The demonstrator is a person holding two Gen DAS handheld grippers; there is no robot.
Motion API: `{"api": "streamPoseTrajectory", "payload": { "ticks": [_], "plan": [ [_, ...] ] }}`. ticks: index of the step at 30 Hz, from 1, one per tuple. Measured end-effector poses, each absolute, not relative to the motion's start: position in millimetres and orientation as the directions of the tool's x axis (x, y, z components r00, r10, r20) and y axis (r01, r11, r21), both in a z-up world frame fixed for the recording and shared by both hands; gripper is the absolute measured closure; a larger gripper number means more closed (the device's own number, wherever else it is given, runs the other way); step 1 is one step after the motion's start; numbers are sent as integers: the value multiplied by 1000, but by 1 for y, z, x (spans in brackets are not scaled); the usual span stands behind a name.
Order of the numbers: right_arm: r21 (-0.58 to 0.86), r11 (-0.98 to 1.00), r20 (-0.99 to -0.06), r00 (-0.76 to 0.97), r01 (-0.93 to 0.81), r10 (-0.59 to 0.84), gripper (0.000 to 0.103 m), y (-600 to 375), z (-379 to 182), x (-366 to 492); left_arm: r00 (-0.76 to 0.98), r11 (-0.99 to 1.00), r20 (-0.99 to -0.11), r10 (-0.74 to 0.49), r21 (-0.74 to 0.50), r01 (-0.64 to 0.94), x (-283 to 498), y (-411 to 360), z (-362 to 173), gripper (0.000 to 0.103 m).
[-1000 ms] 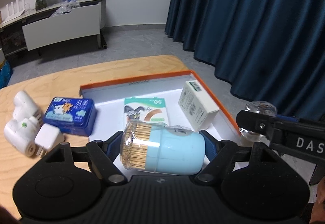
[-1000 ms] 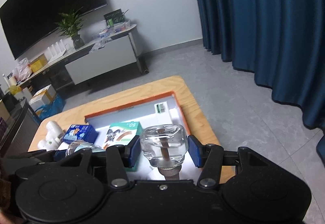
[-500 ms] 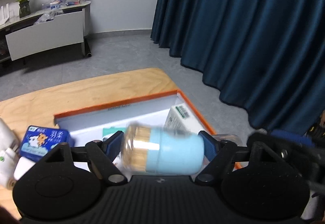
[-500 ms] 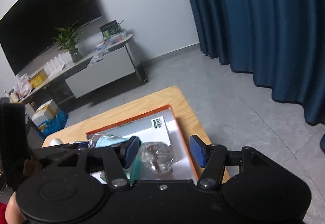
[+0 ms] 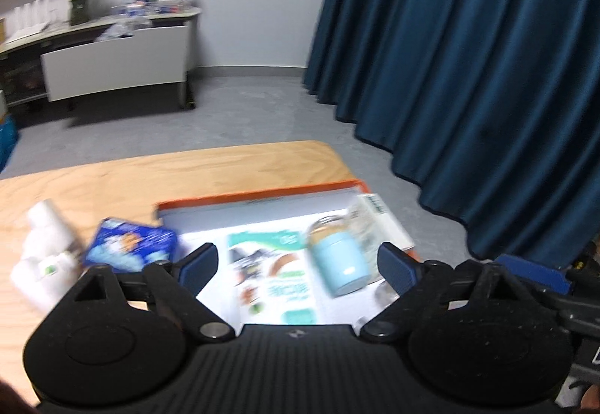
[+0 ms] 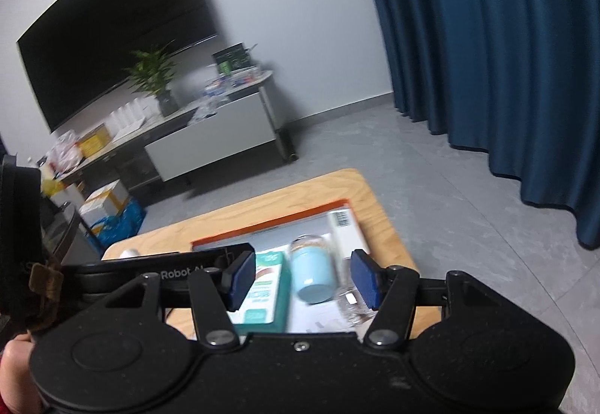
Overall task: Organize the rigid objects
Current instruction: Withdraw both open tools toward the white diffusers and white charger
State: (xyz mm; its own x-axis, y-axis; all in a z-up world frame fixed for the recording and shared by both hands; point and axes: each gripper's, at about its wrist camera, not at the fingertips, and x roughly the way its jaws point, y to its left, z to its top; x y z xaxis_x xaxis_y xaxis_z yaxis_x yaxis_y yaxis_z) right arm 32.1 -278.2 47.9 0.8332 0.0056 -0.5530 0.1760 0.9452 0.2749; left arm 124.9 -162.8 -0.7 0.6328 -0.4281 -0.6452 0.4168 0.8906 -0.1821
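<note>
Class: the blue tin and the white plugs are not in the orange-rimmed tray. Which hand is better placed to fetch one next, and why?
Left. In its wrist view the blue tin and white plugs lie just left of the opening left gripper, which grips nothing. The right gripper hangs over the tray's right part.

We see a light-blue toothpick jar (image 5: 339, 262) with a clear top lying on its side inside the orange-rimmed tray (image 5: 258, 197), between a flat teal-and-white packet (image 5: 273, 279) and a white box (image 5: 378, 222) along the tray's right edge. A clear glass bottle (image 6: 350, 303) lies just beside the jar, blurred. Left of the tray on the counter (image 5: 180, 174) sit a blue tin (image 5: 131, 245) and white plastic pieces (image 5: 45, 260).
</note>
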Motion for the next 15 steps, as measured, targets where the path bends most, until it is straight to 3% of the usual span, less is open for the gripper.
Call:
{"api": "streamPoseTrajectory", "payload": {
  "ticks": [15],
  "plan": [
    [256,966,-599,776,-47,196,30,-189,35,54,705,965,-660,-261,-164,204,101,-54,1,4]
  ]
}}
